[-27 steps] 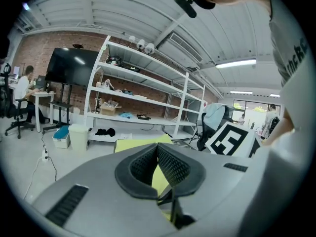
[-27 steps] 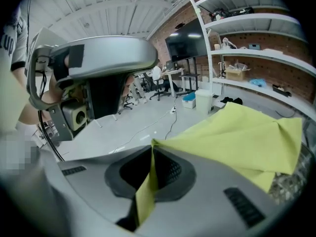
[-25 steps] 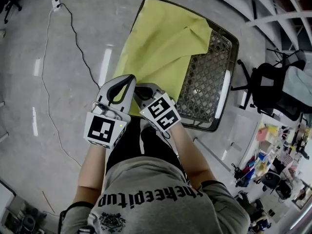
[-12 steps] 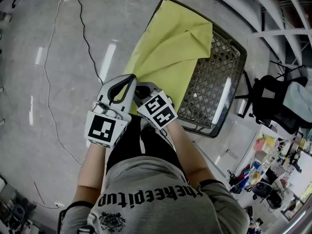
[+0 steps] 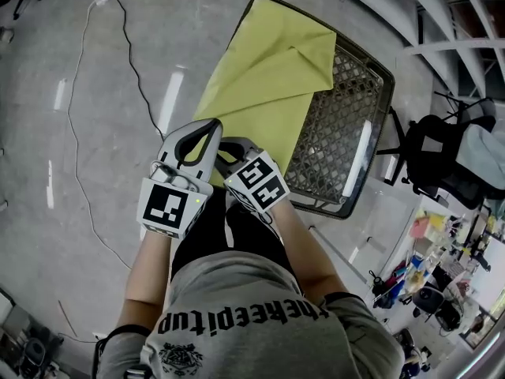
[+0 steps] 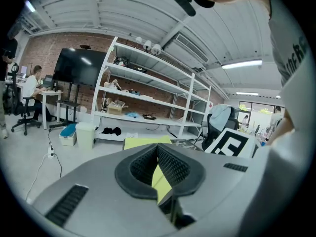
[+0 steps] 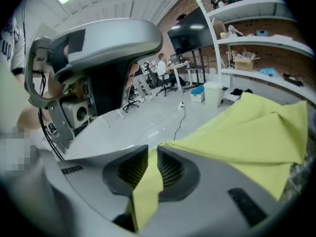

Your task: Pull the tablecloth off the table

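tablecloth (image 5: 264, 77): yellow, spread over the left part of the bench; far end at the far rim, near end drawn off the near rim to the two grippers; one far corner folded back over the cloth in a slanted flap.
bench (image 5: 351, 121): dark frame with a mesh top, bare along its right side, standing on a grey floor.
left hand-held gripper (image 5: 211, 126): clenched on the tablecloth's near edge — pads pressed together with a thin yellow fold pinched between them, pointing toward the bench.
right hand-held gripper (image 5: 230, 144): just beside the left one; jaws just been opening, now released with a narrow gap — a strip of the tablecloth lying between the ribbed pads, not pinched.
person (image 5: 237, 306): grey printed shirt, bare forearms reaching forward to the two grippers.
floor cable (image 5: 79, 133): thin and dark, winding along the floor left of the bench, well apart from it.
office chair (image 5: 438, 152): black, right of the bench, apart from it.
shelving (image 6: 148, 97): white open racks beyond the bench in the left gripper view, against a brick wall.
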The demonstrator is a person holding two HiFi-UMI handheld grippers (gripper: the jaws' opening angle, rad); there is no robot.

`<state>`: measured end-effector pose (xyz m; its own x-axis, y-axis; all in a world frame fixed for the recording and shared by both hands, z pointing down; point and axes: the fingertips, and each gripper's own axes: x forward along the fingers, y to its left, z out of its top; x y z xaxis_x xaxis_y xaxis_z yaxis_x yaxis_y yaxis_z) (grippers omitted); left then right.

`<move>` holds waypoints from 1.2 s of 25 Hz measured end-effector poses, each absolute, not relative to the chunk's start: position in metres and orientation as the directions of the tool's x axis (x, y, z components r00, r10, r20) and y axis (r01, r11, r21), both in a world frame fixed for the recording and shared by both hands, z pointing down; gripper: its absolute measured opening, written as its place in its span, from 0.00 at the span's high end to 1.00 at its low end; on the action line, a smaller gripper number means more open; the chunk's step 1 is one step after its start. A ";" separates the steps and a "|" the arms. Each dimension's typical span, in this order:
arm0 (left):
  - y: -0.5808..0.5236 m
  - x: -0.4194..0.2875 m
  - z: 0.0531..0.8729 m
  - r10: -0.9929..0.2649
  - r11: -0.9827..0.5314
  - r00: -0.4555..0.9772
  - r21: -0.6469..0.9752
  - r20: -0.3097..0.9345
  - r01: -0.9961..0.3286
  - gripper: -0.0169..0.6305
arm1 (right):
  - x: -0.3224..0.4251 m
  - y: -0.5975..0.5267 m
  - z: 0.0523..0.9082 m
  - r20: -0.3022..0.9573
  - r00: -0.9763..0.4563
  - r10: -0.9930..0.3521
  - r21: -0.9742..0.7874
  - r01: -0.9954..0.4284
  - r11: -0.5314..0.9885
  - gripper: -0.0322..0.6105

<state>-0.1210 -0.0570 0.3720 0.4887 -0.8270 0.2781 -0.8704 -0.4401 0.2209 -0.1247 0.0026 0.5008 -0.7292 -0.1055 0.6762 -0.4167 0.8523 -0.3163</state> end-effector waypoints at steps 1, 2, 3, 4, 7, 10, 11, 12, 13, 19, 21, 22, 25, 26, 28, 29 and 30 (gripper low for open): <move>-0.058 -0.118 0.371 -0.823 -0.448 0.496 0.221 0.276 -0.866 0.95 | -0.119 -0.003 0.497 0.672 -0.728 -0.133 -0.306 -0.437 0.845 0.86; -0.059 -0.115 0.369 -0.819 -0.458 0.505 0.220 0.272 -0.861 0.95 | -0.112 -0.010 0.493 0.666 -0.727 -0.165 -0.297 -0.461 0.836 0.90; -0.059 -0.111 0.367 -0.814 -0.470 0.516 0.219 0.267 -0.855 0.95 | -0.105 -0.017 0.487 0.657 -0.728 -0.196 -0.291 -0.485 0.825 0.92; -0.060 -0.108 0.366 -0.807 -0.483 0.528 0.219 0.263 -0.848 0.95 | -0.097 -0.024 0.481 0.646 -0.729 -0.225 -0.290 -0.508 0.811 0.93; -0.063 -0.096 0.361 -0.783 -0.527 0.570 0.221 0.250 -0.820 0.95 | -0.073 -0.046 0.459 0.611 -0.722 -0.325 -0.291 -0.587 0.756 0.93; -0.067 -0.078 0.355 -0.748 -0.583 0.622 0.217 0.234 -0.783 0.95 | -0.040 -0.065 0.435 0.579 -0.689 -0.436 -0.275 -0.668 0.691 0.93; -0.069 -0.070 0.353 -0.738 -0.598 0.635 0.214 0.229 -0.772 0.95 | -0.029 -0.070 0.427 0.566 -0.678 -0.469 -0.272 -0.691 0.670 0.93; -0.070 -0.063 0.350 -0.729 -0.611 0.646 0.211 0.224 -0.763 0.95 | -0.017 -0.073 0.419 0.552 -0.668 -0.499 -0.272 -0.710 0.649 0.93; -0.071 -0.055 0.347 -0.721 -0.624 0.658 0.208 0.219 -0.753 0.95 | -0.005 -0.077 0.411 0.539 -0.658 -0.526 -0.272 -0.727 0.630 0.93; -0.080 -0.013 0.341 -0.668 -0.688 0.713 0.188 0.211 -0.701 0.95 | 0.046 -0.084 0.388 0.500 -0.602 -0.623 -0.250 -0.789 0.561 0.93; -0.082 0.001 0.341 -0.654 -0.703 0.726 0.182 0.214 -0.687 0.95 | 0.059 -0.084 0.390 0.501 -0.587 -0.637 -0.242 -0.801 0.548 0.93; -0.083 0.009 0.341 -0.647 -0.710 0.731 0.178 0.217 -0.681 0.95 | 0.066 -0.084 0.391 0.501 -0.581 -0.642 -0.243 -0.806 0.540 0.93; -0.088 0.029 0.340 -0.630 -0.727 0.744 0.167 0.223 -0.666 0.95 | 0.087 -0.093 0.393 0.500 -0.565 -0.656 -0.250 -0.820 0.515 0.93; -0.091 0.035 0.339 -0.628 -0.729 0.745 0.164 0.224 -0.664 0.95 | 0.093 -0.098 0.393 0.500 -0.559 -0.662 -0.248 -0.824 0.509 0.93; -0.098 0.044 0.338 -0.633 -0.727 0.741 0.158 0.223 -0.668 0.95 | 0.106 -0.109 0.392 0.497 -0.551 -0.671 -0.241 -0.830 0.503 0.93; -0.102 0.048 0.338 -0.636 -0.725 0.739 0.156 0.223 -0.671 0.95 | 0.111 -0.115 0.391 0.494 -0.549 -0.674 -0.239 -0.831 0.502 0.93; -0.107 0.052 0.338 -0.639 -0.722 0.736 0.154 0.223 -0.674 0.95 | 0.117 -0.121 0.390 0.490 -0.549 -0.677 -0.238 -0.832 0.502 0.93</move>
